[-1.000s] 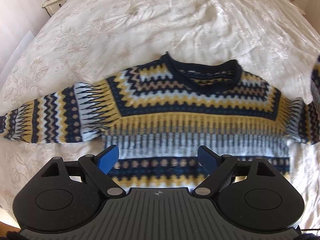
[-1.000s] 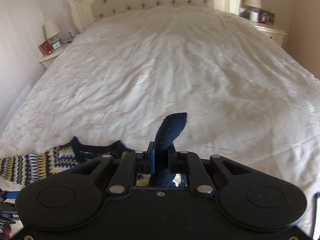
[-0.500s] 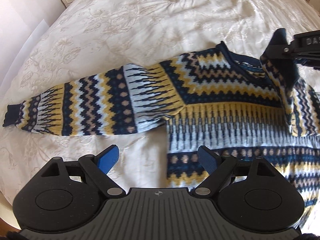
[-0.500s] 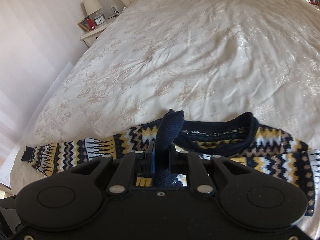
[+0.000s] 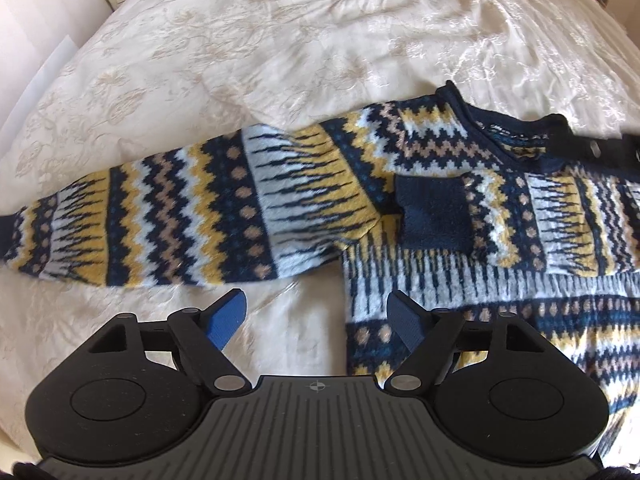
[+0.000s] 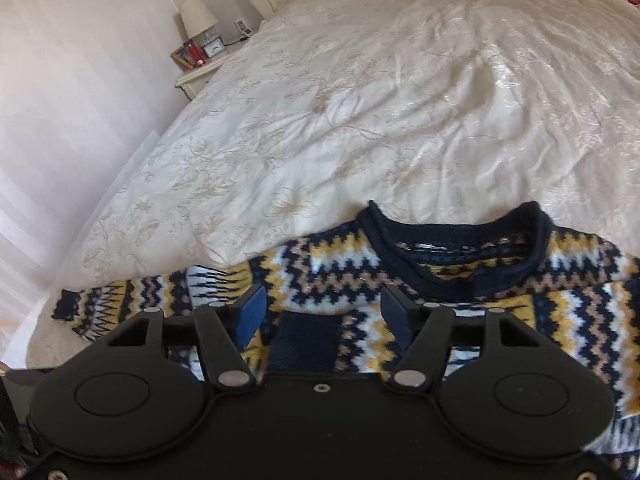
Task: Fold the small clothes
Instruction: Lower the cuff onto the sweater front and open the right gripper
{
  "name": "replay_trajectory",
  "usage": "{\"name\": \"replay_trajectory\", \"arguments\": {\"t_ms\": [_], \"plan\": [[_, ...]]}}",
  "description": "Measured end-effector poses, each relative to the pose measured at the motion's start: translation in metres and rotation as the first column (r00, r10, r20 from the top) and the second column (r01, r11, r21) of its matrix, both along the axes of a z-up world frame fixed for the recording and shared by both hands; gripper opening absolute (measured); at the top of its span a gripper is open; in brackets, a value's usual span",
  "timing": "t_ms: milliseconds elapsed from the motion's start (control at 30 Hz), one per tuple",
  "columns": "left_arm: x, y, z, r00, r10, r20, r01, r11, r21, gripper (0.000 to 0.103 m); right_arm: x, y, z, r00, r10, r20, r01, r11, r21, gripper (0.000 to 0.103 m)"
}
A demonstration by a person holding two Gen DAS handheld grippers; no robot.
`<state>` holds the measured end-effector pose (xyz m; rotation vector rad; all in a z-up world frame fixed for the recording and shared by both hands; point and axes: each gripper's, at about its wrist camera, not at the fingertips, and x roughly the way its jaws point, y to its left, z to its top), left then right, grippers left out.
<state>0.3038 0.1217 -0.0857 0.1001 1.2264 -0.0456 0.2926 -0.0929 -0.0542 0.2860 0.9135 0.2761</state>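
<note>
Your bed (image 6: 400, 100) fills both views, its cream quilt rumpled, and the sweater (image 5: 440, 208) lies flat on the near part of it, neck hole toward twelve o'clock. A second ago your right gripper (image 6: 322, 316) was pinched on the navy cuff (image 6: 306, 342) of the right sleeve (image 5: 560, 224) and carrying it high over the bed; its jaws have just been opening, and they now stand well apart with the cuff lying loose between them, touching neither pad. That sleeve is now folded across the chest, cuff near the middle, so the first fold looks done. Your left gripper (image 5: 316, 314) has shifted toward nine o'clock and its jaws have just been closing a little, yet they are wide and grip nothing: one finger over bare quilt, the other over the sweater's side edge. The left sleeve (image 5: 180, 220) stretches out straight toward nine o'clock, unfolded, and is likely your next job. The knit is thick and soft, banded in navy, mustard, pale blue and tan zigzags, with dark ribbing at the collar (image 6: 460, 256).
</note>
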Motion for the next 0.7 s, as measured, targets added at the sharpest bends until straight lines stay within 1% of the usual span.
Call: {"name": "replay_trajectory", "arguments": {"t_ms": [67,167,267,333,433,533,600,633,667,700], "plan": [[0.008,-0.006,-0.002,0.999,-0.035,0.024,0.036,0.999,-0.033,0.069,-0.008,-0.014,-0.005,1.000,-0.027,-0.015,0.026,0.998,-0.055,0.068],[0.026,-0.020,-0.010,0.997,-0.072,0.028,0.074,0.994,-0.081,0.066,-0.021,-0.035,-0.014,0.998,-0.054,-0.033,0.049,0.989,-0.142,0.068],[0.041,-0.031,-0.019,0.995,-0.089,0.035,0.093,0.986,-0.135,0.060,-0.032,-0.054,-0.024,0.994,-0.096,-0.049,0.085,0.979,-0.186,0.068],[0.051,-0.040,-0.028,0.996,-0.084,0.019,0.086,0.985,-0.152,0.059,-0.038,-0.066,-0.030,0.990,-0.131,-0.058,0.115,0.970,-0.214,0.068],[0.065,-0.049,-0.046,0.997,-0.072,-0.015,0.069,0.988,-0.140,0.059,-0.047,-0.085,-0.039,0.982,-0.170,-0.078,0.151,0.966,-0.208,0.068],[0.072,-0.055,-0.062,0.997,-0.048,-0.059,0.039,0.989,-0.146,0.059,-0.052,-0.098,-0.046,0.981,-0.172,-0.094,0.150,0.968,-0.201,0.068],[0.073,-0.060,-0.068,0.997,-0.048,-0.058,0.039,0.988,-0.149,0.049,-0.055,-0.105,-0.050,0.981,-0.167,-0.101,0.144,0.969,-0.200,0.068],[0.072,-0.063,-0.068,0.998,-0.046,-0.048,0.038,0.988,-0.149,0.036,-0.056,-0.109,-0.051,0.980,-0.169,-0.105,0.146,0.969,-0.197,0.068],[0.070,-0.066,-0.067,0.999,-0.036,-0.034,0.031,0.990,-0.138,0.016,-0.058,-0.114,-0.053,0.979,-0.175,-0.109,0.152,0.969,-0.193,0.068],[0.069,-0.069,-0.065,0.999,-0.029,-0.027,0.026,0.993,-0.117,0.007,-0.059,-0.119,-0.054,0.977,-0.181,-0.111,0.158,0.969,-0.189,0.068]]}}
